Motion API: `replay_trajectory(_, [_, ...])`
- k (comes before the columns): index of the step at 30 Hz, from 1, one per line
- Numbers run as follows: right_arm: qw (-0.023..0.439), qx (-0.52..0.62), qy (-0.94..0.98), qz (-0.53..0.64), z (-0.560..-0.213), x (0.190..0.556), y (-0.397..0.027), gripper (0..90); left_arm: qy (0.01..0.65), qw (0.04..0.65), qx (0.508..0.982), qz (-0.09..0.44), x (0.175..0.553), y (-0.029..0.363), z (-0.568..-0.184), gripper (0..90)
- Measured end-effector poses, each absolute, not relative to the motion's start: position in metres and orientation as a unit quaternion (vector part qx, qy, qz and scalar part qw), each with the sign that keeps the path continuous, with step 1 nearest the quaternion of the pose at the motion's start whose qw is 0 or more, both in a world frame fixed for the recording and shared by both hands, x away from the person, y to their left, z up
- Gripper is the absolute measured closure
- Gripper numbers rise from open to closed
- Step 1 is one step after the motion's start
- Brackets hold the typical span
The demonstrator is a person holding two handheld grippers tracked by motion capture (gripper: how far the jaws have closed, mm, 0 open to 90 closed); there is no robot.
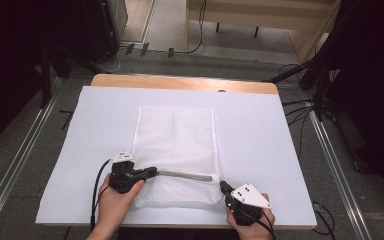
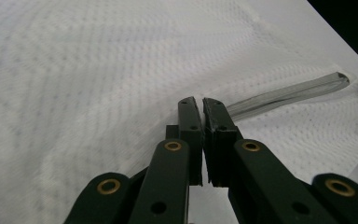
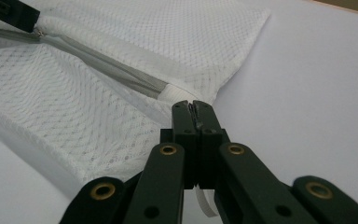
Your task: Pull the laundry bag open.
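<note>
A white mesh bag (image 1: pixel 175 135) lies flat on the white-covered table (image 1: pixel 270 145), with a grey zipper (image 1: pixel 187 175) across its near end. My left gripper (image 1: pixel 153 172) is at the zipper's left end, shut on the zipper pull. In the left gripper view the jaws (image 2: pixel 197 101) are pressed together and the zipper (image 2: pixel 289 93) runs off to the right. My right gripper (image 1: pixel 223 186) is shut on the bag's fabric at the zipper's right end (image 3: pixel 194 105). The zipper (image 3: pixel 107 65) stretches taut between the two.
The white sheet has bare room left and right of the bag. A wooden table edge (image 1: pixel 180 82) shows at the far side. Metal rails (image 1: pixel 15 160) and cables (image 1: pixel 300 107) lie on the floor around the table.
</note>
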State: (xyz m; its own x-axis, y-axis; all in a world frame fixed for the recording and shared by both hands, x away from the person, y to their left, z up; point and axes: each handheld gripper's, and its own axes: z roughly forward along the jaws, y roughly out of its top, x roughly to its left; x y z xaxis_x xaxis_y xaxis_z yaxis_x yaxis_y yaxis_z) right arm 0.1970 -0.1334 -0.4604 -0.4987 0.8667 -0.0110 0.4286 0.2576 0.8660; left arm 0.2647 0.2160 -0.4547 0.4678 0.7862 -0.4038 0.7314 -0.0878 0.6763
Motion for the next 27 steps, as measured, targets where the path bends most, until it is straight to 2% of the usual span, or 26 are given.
replay_trajectory(14, [0.258, 0.432, 0.752, 0.426, -0.459, 0.199, -0.137, 90.0, 0.540, 0.439, 0.717, 0.051, 0.260, 0.255, -0.453, 87.8])
replay_trajectory(18, [0.262, 0.439, 0.749, 0.422, -0.458, 0.200, -0.140, 90.0, 0.551, 0.436, 0.707, 0.072, 0.256, 0.270, -0.452, 87.7])
replay_trajectory(21, [0.251, 0.450, 0.741, 0.431, -0.457, 0.203, -0.147, 90.0, 0.560, 0.454, 0.692, 0.039, 0.254, 0.282, -0.457, 87.7])
replay_trajectory(27, [0.256, 0.445, 0.745, 0.426, -0.458, 0.201, -0.143, 90.0, 0.555, 0.447, 0.699, 0.061, 0.250, 0.281, -0.455, 87.7])
